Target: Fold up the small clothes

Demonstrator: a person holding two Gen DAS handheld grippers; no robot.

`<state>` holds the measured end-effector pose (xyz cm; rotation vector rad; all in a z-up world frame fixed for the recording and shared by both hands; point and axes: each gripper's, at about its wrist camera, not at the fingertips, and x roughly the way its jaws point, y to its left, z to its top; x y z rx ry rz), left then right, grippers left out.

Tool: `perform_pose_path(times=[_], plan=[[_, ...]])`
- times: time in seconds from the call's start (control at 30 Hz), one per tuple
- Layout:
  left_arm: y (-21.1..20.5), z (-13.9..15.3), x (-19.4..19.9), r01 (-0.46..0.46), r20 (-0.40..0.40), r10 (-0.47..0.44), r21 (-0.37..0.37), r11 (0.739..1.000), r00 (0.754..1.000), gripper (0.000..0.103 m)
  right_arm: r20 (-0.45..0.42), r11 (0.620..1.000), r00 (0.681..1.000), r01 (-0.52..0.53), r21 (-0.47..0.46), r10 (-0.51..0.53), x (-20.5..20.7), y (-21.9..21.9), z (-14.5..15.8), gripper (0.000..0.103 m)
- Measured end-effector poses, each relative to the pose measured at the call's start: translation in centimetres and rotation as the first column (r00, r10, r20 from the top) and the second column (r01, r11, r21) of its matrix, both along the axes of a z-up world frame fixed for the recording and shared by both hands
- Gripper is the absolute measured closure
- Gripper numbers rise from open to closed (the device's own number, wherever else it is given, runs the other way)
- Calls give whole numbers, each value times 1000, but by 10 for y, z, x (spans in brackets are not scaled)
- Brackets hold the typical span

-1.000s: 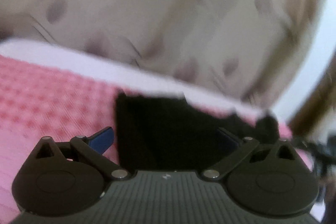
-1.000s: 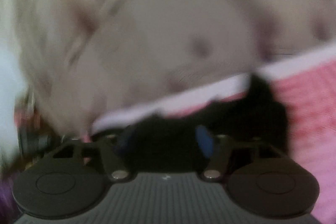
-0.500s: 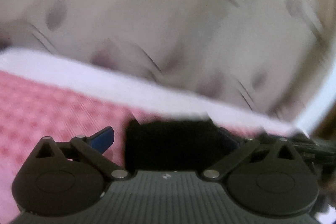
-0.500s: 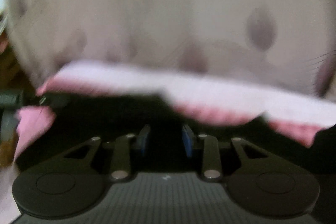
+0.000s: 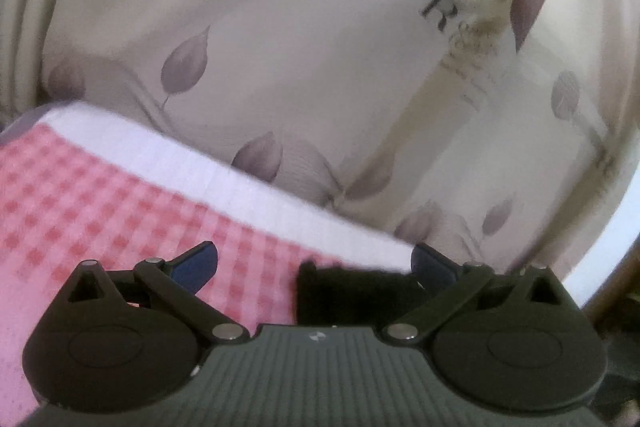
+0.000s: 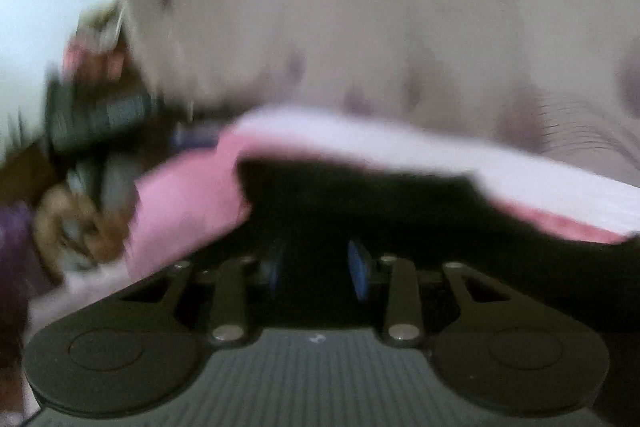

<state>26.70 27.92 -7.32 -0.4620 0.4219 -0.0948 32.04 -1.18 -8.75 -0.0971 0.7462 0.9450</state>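
Left wrist view: left gripper (image 5: 314,265) has its jaws spread wide, blue pads (image 5: 196,265) well apart, nothing between them. A corner of the black garment (image 5: 352,293) sits just ahead of the gripper body, between the fingers toward the right one, not pinched. It lies on the pink checked cloth (image 5: 100,207), which has a white band (image 5: 224,179) along its far edge. Beyond that, a cream sheet with grey leaf print (image 5: 280,47) fills the background. Right wrist view, heavily motion-blurred: right gripper (image 6: 316,269) has its jaws drawn close with a narrow gap, black fabric (image 6: 360,195) in and around that gap; probably clamped on it, but I can't tell for sure given the blur. The garment spreads ahead and to the right of the fingers, lying over the pink cloth (image 6: 188,199), whose white edge (image 6: 400,143) runs behind it. At far left, dark smeared clutter (image 6: 100,115), unidentifiable.
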Motion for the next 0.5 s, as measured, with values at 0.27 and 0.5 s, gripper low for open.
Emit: perform_pose_path(times=[0.27, 0.5], plan=[[11, -14, -22, 9, -76, -10, -15, 1000, 997, 1, 97, 970, 965, 242, 25, -243, 69, 38, 9, 71], [13, -16, -27, 20, -90, -19, 10, 1000, 996, 1, -58, 880, 916, 398, 258, -397, 88, -9, 17, 69]])
